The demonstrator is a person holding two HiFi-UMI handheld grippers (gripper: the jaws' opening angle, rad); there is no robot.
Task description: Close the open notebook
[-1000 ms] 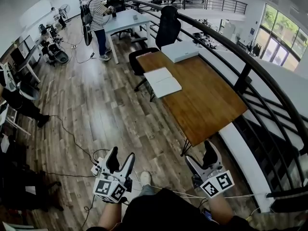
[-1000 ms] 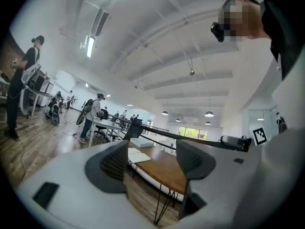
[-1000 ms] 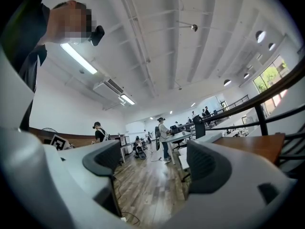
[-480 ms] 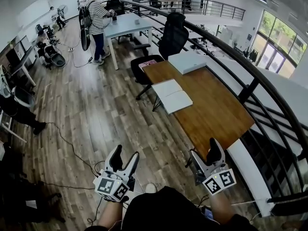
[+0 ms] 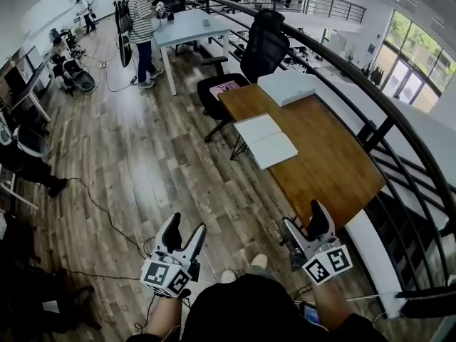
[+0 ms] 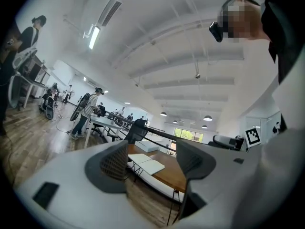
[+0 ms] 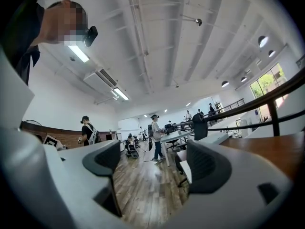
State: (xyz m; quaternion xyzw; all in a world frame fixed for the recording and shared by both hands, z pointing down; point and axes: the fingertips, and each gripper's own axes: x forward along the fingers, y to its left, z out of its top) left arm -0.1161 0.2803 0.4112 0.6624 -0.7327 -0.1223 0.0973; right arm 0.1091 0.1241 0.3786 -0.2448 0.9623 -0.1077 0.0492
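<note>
An open white notebook [image 5: 266, 140] lies flat on the left part of a brown wooden table [image 5: 324, 162]; between the left gripper's fingers it shows as the notebook [image 6: 147, 162], far off. My left gripper [image 5: 182, 233] hangs low over the floor, open and empty, well short of the table. Near the table's front corner my right gripper [image 5: 306, 225] is also open with nothing in it. In the right gripper view the gripper [image 7: 152, 162] points down the room, with the table [image 7: 267, 148] at the right edge.
A closed white box [image 5: 289, 86] sits at the table's far end. A black office chair [image 5: 258, 52] stands behind the table. A dark metal railing [image 5: 370, 91] runs along the right. Cables [image 5: 100, 212] trail over the wood floor. A person [image 5: 141, 27] stands by a white table [image 5: 189, 27].
The view has advanced toward the table; the notebook sits lower and nearer in the head view. Both grippers stay open and held low.
</note>
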